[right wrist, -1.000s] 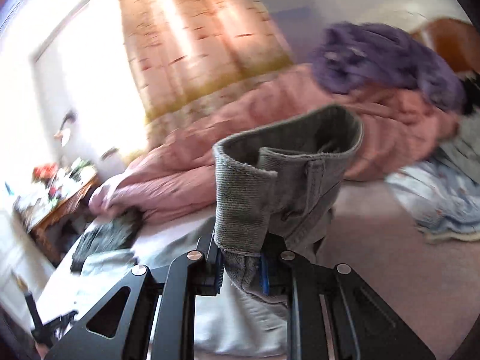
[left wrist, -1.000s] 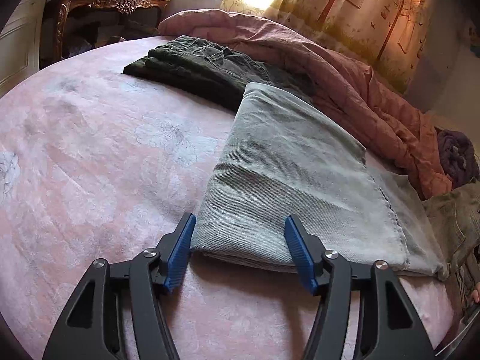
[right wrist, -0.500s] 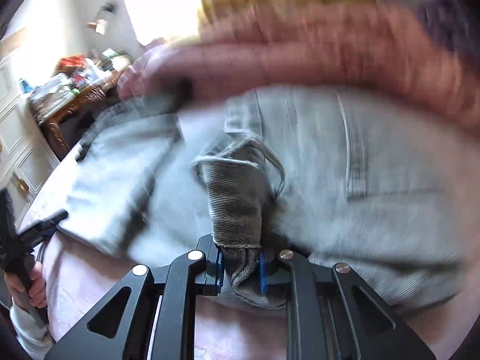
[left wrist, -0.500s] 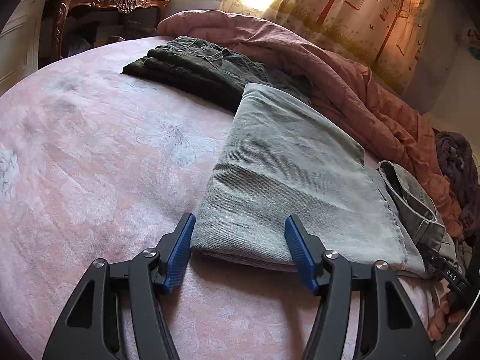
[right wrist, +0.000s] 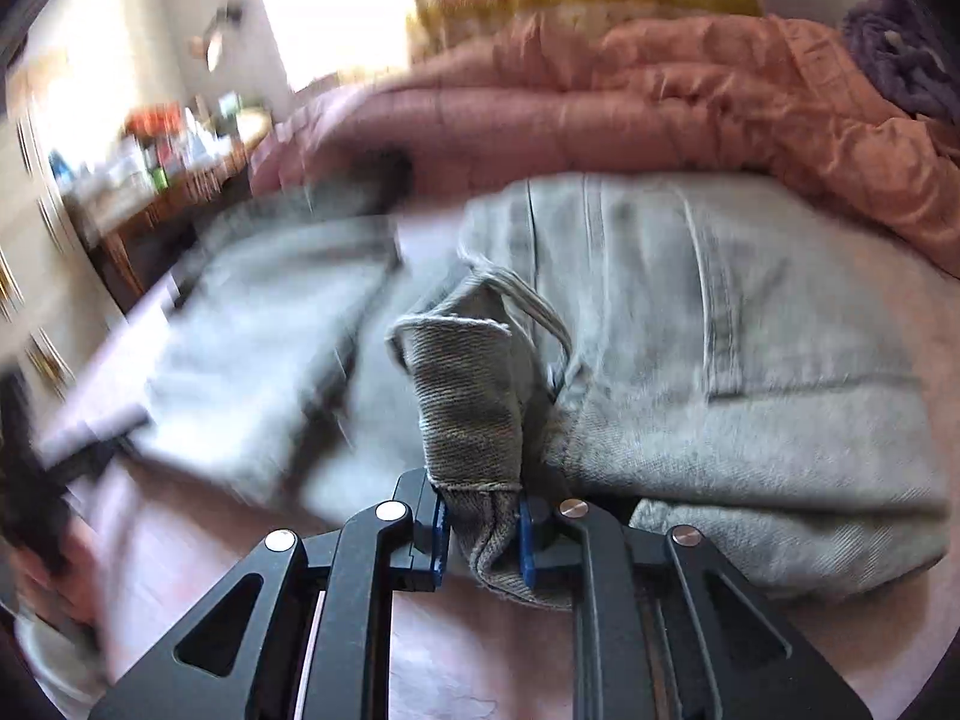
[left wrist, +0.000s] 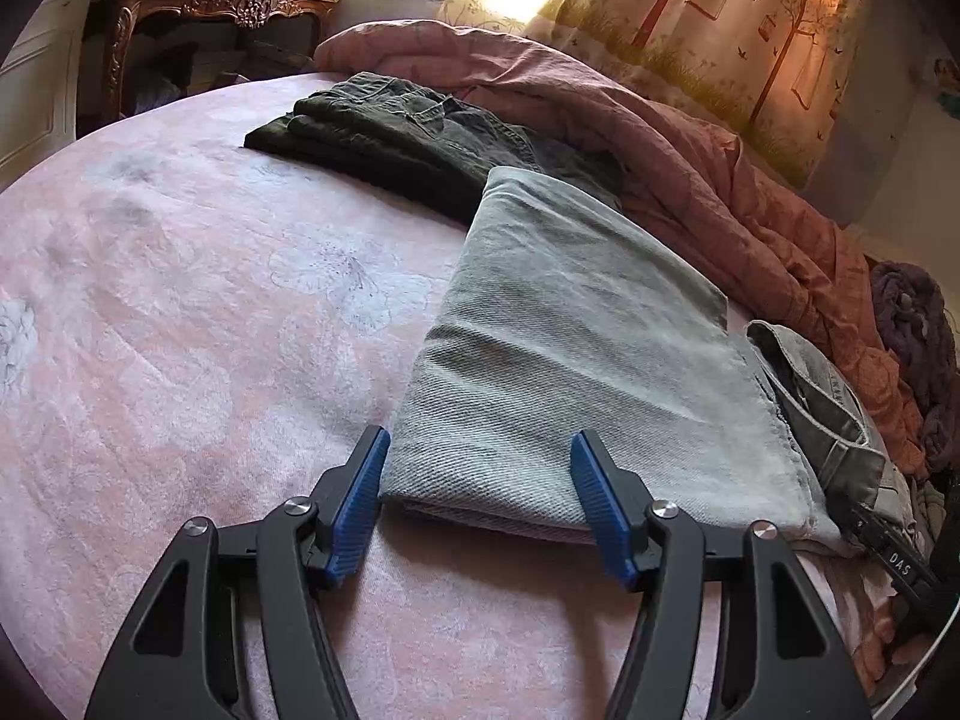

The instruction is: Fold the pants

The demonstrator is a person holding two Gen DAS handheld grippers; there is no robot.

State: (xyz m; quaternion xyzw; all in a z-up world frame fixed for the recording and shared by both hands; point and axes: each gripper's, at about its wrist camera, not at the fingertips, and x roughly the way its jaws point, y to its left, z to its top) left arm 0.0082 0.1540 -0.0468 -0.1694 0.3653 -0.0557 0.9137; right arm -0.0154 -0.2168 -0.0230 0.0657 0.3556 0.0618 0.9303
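The right gripper [right wrist: 480,531] is clenched on a bunched band of grey denim, seemingly the waistband, which stands up in a loop from between its blue pads. The left gripper [left wrist: 477,504] is released: its jaws stand apart with nothing pressed between them, poised either side of the near corner of the folded end of the pants [left wrist: 576,372], just short of the cloth.

From there outward, the pants lie on the pink bed [left wrist: 180,312], towards its right side in the left view. The leg end is already doubled over into a flat, fairly tidy rectangle. The waist end is not flat: the right view shows the seat and a back pocket spread on the bed, somewhat rumpled, with the held part raised above them. Beyond the grey fold lies a dark garment [left wrist: 414,132], already folded, near the bed's far edge, and a rust-pink quilt [left wrist: 690,180] is heaped along the far right edge.

By my reckoning the work is roughly halfway: one fold is made. What seems left is to bring the waist end over the folded legs, lay it square, let go and smooth the bundle.
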